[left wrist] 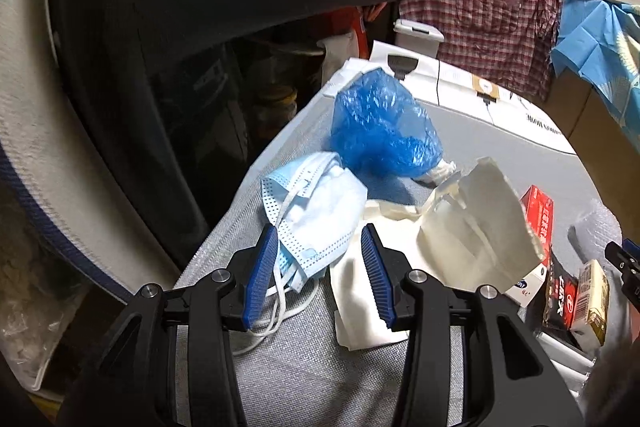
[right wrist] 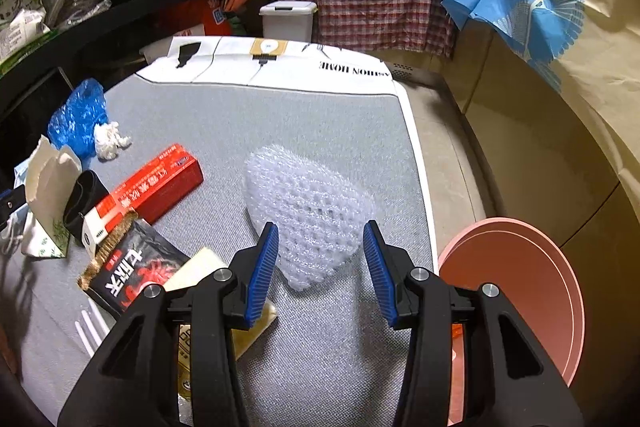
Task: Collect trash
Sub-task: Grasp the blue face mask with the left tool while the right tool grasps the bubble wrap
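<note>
Between the fingers of the left gripper [left wrist: 318,269], which stands open w/ nothing gripped, lies a light blue face mask [left wrist: 310,215] on the grey mat [left wrist: 296,379]; a blue plastic bag [left wrist: 380,131] is beyond it. Right gripper [right wrist: 320,263] is open too, empty, w/ a white foam net [right wrist: 312,211] just ahead of its tips, a red box [right wrist: 160,187] to its left

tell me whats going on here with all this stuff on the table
A person is clearing trash off a grey table with a gripper in each hand. The left gripper is open over a blue face mask; the right gripper is open over a bubble wrap piece. Neither holds anything yet.
</note>
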Available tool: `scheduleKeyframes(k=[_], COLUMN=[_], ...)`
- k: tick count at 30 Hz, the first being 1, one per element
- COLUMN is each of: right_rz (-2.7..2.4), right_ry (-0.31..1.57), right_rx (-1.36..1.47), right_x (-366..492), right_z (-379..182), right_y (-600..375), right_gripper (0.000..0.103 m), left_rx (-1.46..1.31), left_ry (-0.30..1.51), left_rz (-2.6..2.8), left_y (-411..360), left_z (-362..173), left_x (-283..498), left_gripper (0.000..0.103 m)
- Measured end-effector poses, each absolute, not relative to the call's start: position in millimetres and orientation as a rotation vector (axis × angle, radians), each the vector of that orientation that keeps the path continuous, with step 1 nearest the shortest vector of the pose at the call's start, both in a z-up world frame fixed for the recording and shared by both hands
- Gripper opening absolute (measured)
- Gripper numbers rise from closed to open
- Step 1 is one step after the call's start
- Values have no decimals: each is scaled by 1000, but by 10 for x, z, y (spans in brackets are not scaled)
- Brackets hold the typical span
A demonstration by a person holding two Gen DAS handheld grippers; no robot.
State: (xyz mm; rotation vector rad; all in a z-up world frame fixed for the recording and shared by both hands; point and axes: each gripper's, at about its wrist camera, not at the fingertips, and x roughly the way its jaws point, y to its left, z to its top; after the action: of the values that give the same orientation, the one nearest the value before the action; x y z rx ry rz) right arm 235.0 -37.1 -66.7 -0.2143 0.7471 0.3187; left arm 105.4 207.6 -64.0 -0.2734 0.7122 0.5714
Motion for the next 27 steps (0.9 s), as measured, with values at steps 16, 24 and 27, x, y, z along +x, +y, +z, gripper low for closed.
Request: scheduleKeyframes(k=[16, 24, 27], right_rz=[377, 394, 399], right_ry=[735, 701, 689], right_rx=[-184, -166, -160], right_x=[2199, 2091, 2048], right_z=[-539, -383, -333], right_y=[-398, -428, -448], right_gripper=[11, 11, 11], left_rx=[-241, -215, -208], left_ry=[721, 688, 679], left_rz=[538, 519, 513], left_y=[1952, 1834, 1793], left_z=[-588, -438, -396], left_x=[1121, 1060, 1033], left_gripper=[0, 0, 0])
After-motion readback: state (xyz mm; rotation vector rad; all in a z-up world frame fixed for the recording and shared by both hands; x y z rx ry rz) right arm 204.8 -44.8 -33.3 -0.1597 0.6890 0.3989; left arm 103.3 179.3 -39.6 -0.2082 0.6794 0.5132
